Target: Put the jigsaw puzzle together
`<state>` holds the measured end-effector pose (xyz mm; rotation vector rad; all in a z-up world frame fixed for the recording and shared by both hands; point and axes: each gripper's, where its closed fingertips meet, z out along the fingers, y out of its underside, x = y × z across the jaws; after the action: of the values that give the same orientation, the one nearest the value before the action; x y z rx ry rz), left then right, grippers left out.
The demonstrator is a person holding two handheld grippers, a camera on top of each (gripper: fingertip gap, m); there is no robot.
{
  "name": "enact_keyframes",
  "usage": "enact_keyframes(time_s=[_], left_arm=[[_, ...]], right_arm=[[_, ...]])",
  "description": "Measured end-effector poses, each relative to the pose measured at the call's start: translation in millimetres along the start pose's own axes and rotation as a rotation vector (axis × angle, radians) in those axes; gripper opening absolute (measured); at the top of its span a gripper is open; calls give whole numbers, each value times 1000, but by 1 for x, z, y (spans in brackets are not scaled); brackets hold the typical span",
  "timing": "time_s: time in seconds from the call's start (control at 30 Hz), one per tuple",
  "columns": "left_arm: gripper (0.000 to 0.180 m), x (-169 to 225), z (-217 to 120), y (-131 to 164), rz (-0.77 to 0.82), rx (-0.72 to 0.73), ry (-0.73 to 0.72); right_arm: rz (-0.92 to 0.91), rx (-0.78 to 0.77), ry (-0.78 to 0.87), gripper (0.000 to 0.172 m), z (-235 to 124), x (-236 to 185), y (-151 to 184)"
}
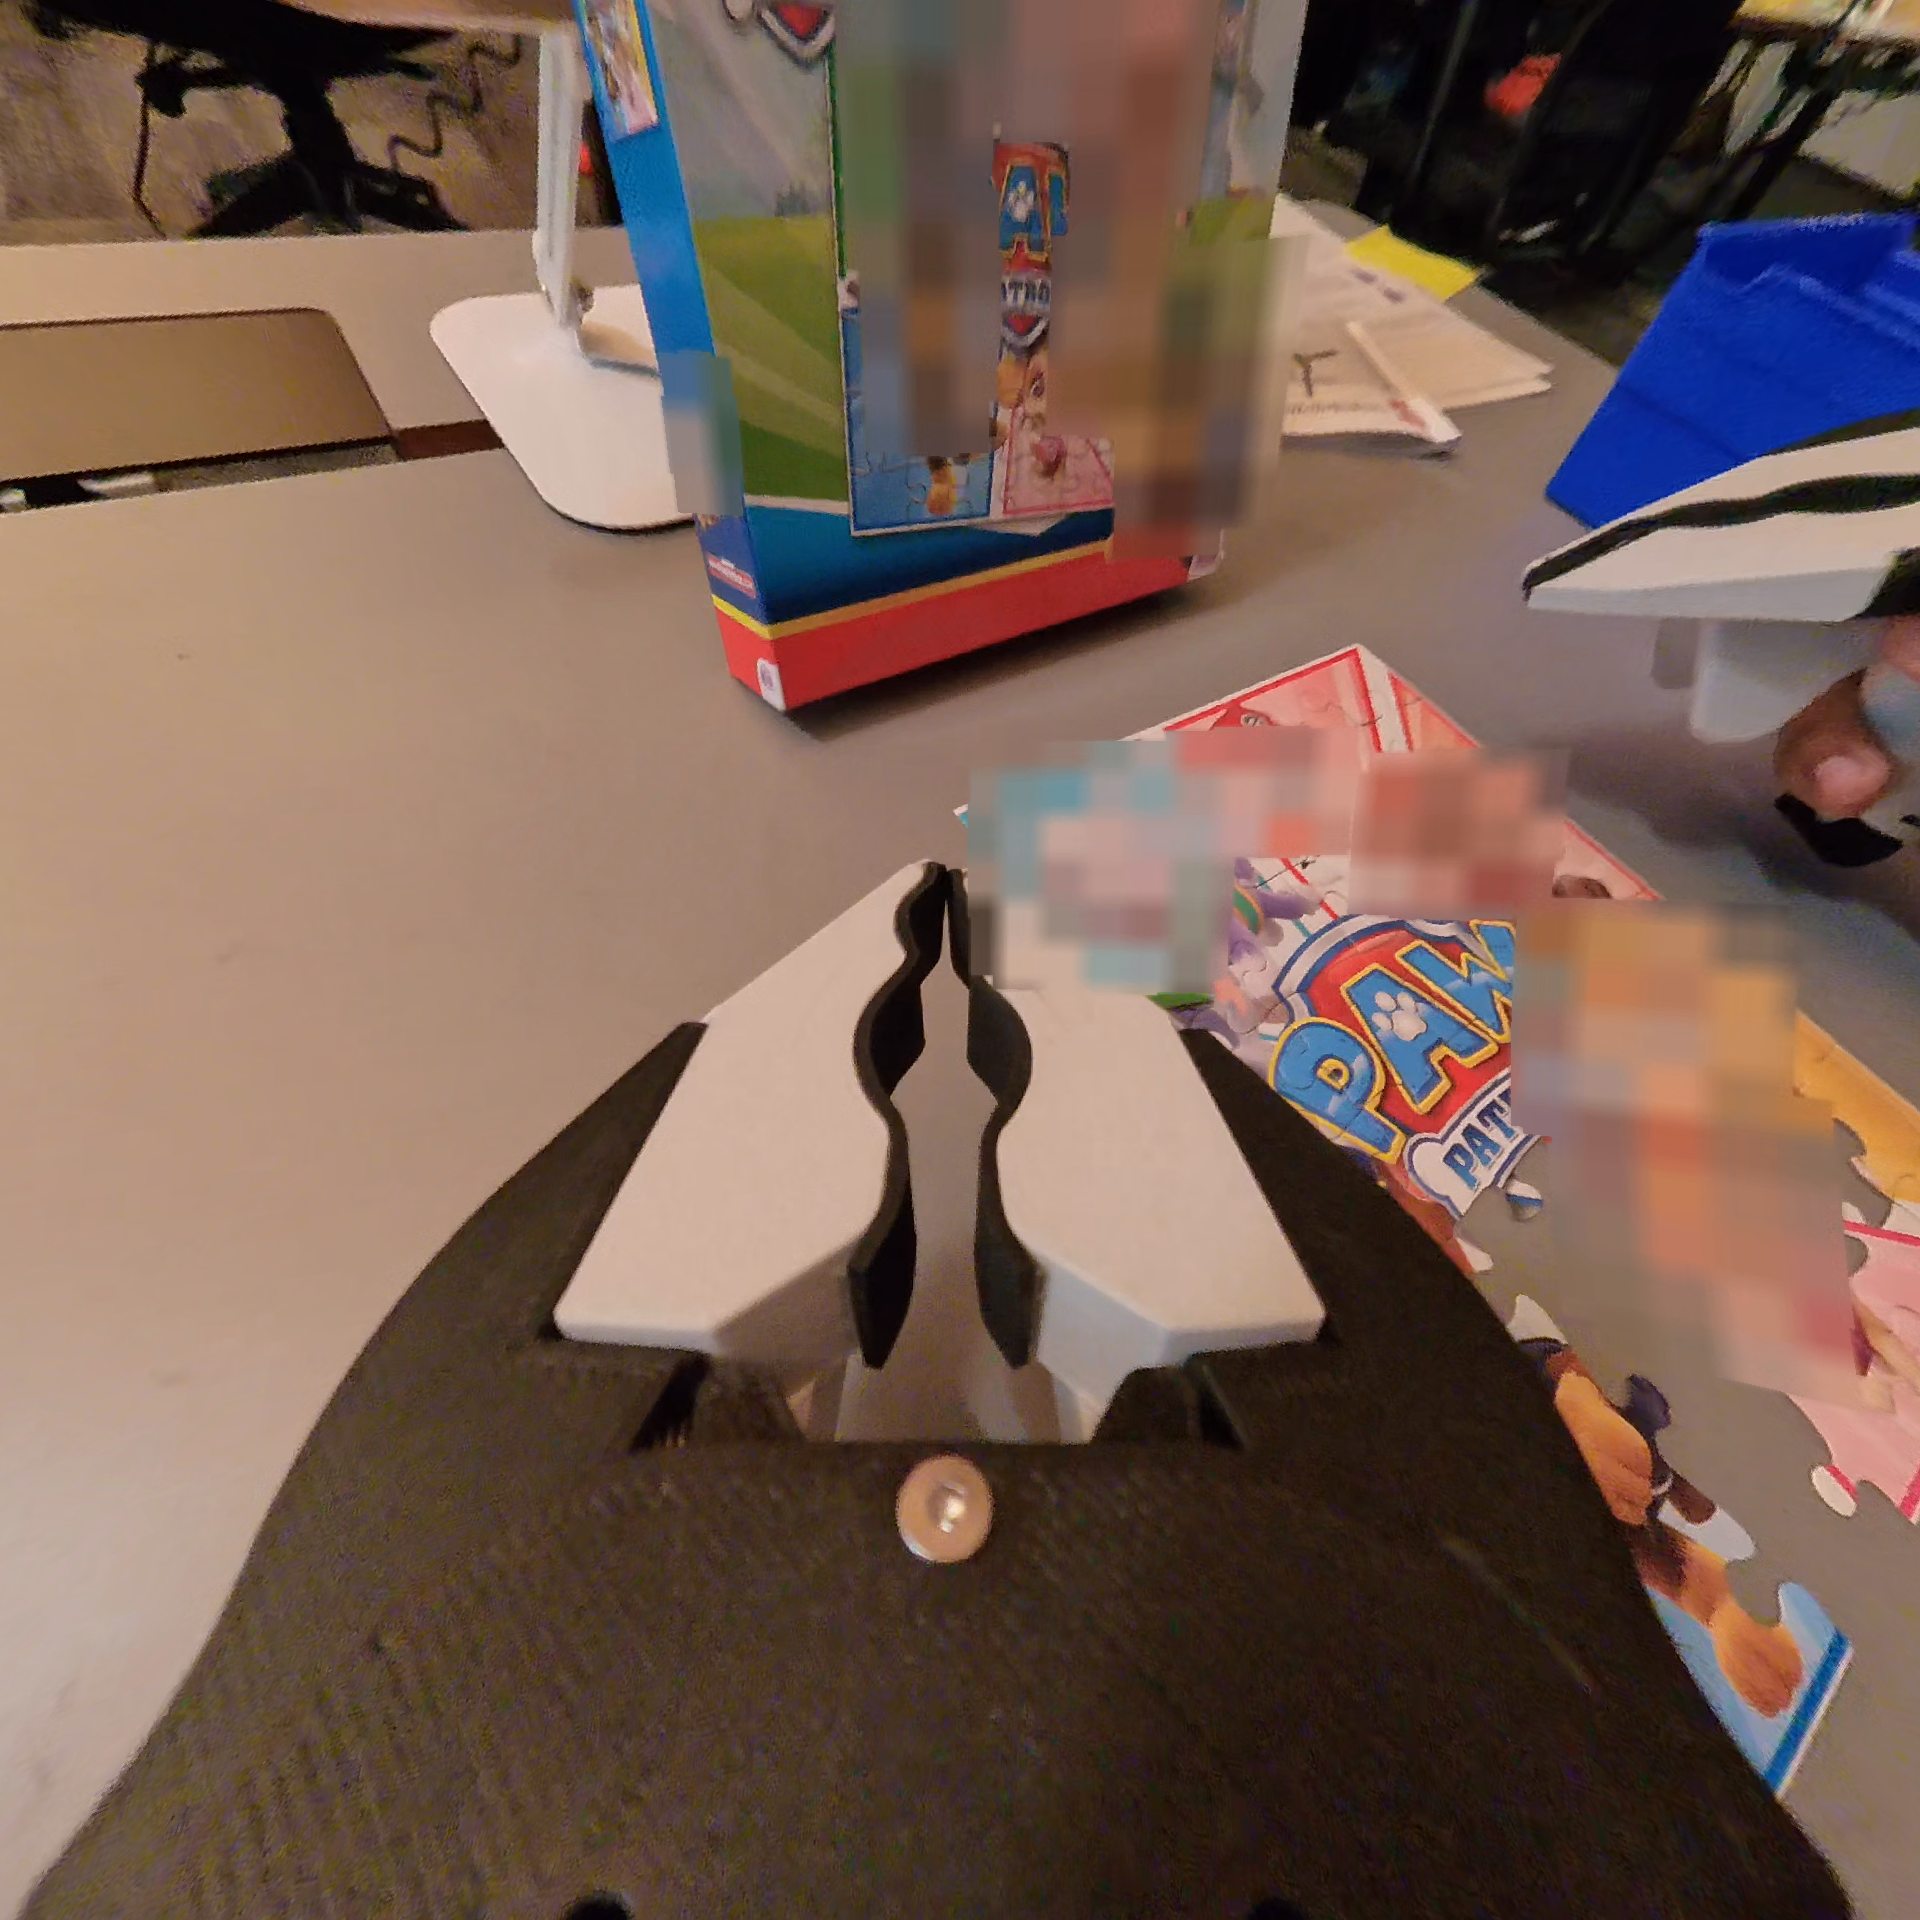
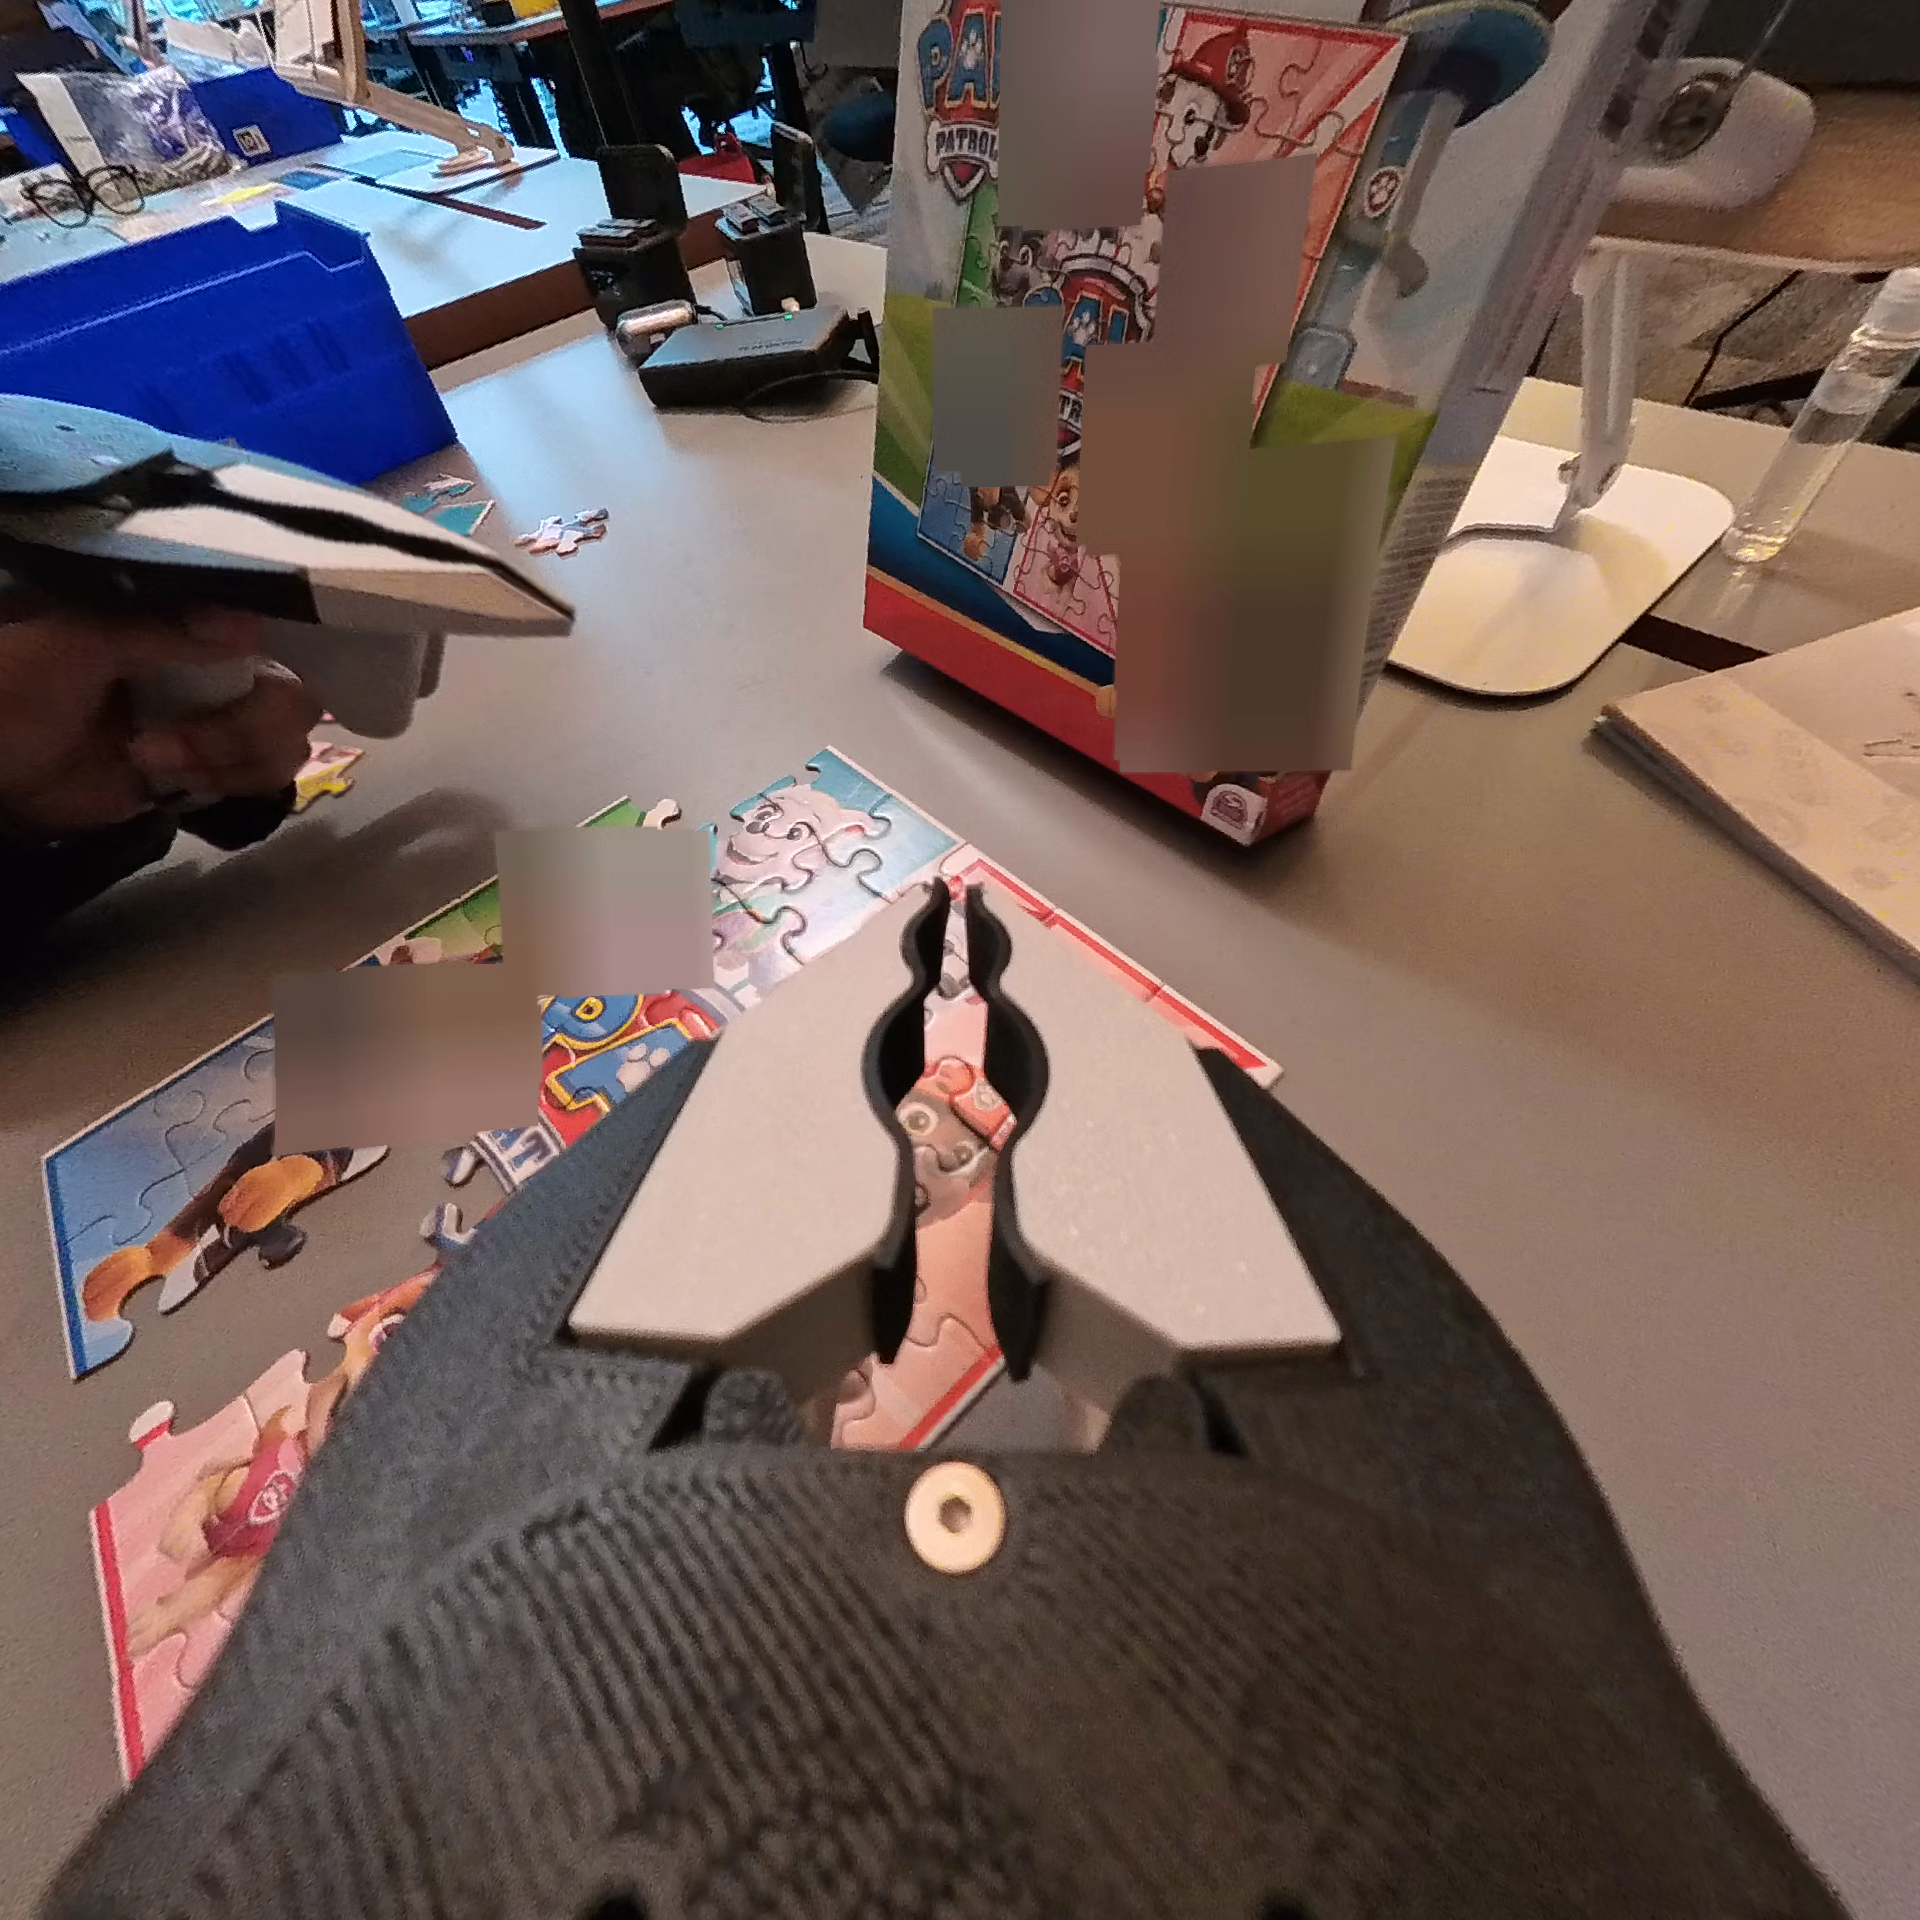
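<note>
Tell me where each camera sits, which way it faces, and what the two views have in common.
Left wrist view: rides the left gripper, looking along its closed fingers over the grey table toward the upright puzzle box; a hand with the right gripper shows at right.
Right wrist view: rides the right gripper, above the partly built puzzle; the left gripper shows at left.
Shared: box, puzzle, blue bin, white stand.

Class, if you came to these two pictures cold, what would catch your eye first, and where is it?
A half-assembled cartoon jigsaw puzzle lies flat on the grey table, with loose pieces near a blue bin. Behind it stands the tall puzzle box. The right gripper hovers over the puzzle's red corner, fingers nearly together.
</note>
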<state>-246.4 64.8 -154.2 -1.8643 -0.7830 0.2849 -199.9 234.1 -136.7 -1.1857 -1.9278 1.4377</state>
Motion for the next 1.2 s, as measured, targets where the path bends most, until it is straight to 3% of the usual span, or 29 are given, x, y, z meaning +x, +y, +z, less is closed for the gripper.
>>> enact_keyframes(time_s=[0.43,0.53,0.63,0.77,0.87,1.0,1.2], left_arm=[[4,-2,-8,-9,-56,-3,-1],[7,-34,-37,-31,-114,69,-51],[10,-93,-78,-39,-187,106,-174],[13,-198,-150,-14,-320,111,-466],[22,-246,-193,21,-400,34,-604],[24,-267,-215,40,-414,-15,-695],[25,-259,-194,34,-337,-44,-697]], right_arm=[[71,32,-13,2,-1,10,2],[85,50,-1,2,-4,15,1],[96,60,-8,2,-5,15,0],[84,43,-13,2,-1,11,3],[68,26,-12,3,2,9,5],[63,15,-15,2,5,7,8],[74,16,-8,2,5,9,9]])
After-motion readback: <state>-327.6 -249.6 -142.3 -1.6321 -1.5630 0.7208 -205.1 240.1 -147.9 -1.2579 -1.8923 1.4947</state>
